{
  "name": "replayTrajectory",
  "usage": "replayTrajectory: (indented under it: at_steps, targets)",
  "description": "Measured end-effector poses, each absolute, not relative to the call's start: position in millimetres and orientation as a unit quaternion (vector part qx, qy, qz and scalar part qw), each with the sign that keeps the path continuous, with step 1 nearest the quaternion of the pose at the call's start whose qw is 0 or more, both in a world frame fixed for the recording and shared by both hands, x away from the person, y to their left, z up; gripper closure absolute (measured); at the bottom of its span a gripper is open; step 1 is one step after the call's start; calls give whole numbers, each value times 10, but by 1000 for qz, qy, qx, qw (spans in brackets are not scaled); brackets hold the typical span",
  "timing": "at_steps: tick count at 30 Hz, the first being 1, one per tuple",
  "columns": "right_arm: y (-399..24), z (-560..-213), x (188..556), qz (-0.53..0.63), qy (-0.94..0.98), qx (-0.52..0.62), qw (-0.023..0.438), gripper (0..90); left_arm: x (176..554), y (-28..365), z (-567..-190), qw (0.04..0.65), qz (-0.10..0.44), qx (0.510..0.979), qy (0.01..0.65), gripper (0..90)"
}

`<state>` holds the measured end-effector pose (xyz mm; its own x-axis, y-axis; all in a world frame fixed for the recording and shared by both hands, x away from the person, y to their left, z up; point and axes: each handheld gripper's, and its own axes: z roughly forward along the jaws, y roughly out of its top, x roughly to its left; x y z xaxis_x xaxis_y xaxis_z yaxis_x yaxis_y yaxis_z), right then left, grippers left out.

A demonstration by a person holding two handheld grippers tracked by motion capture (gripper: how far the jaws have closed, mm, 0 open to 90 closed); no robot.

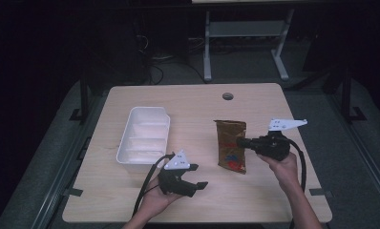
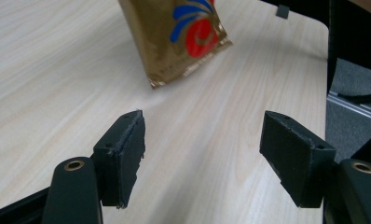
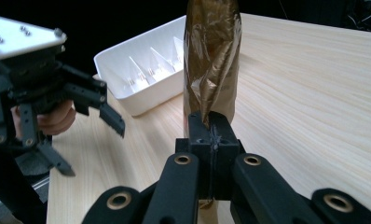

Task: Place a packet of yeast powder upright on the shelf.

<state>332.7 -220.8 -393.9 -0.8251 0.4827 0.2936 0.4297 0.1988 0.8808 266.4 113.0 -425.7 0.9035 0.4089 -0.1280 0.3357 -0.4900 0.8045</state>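
Observation:
A gold-brown snack bag [image 1: 231, 145] with a red and blue print is held up on the right half of the table. My right gripper [image 1: 241, 142] is shut on the bag's right edge; in the right gripper view the jaws pinch the crinkled foil of the bag [image 3: 212, 60] at its edge, my right gripper [image 3: 211, 133] closed tight. My left gripper [image 1: 197, 184] hovers open near the front of the table, left of the bag, nothing between its fingers. In the left gripper view my left gripper [image 2: 202, 154] faces the bag's lower corner [image 2: 183, 37] from a short distance.
A white divided tray [image 1: 145, 138] sits left of centre, its rim [image 3: 127, 100] visible beyond the bag. A round cable hole [image 1: 227, 96] lies at the table's far edge. Dark floor and a desk frame lie beyond the table.

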Motion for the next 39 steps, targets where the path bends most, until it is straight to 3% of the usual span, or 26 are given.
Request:
replayTrajectory:
  at_steps: [15, 39]
  targets:
    - [-1776, -3739, 3568, 569, 775, 273, 15, 897, 2478, 1387, -4337, 463, 50, 858, 219, 290]
    - [-1143, -3531, 3894, 579, 779, 241, -12, 898, 2422, 1447, -4403, 444, 74, 868, 208, 253]
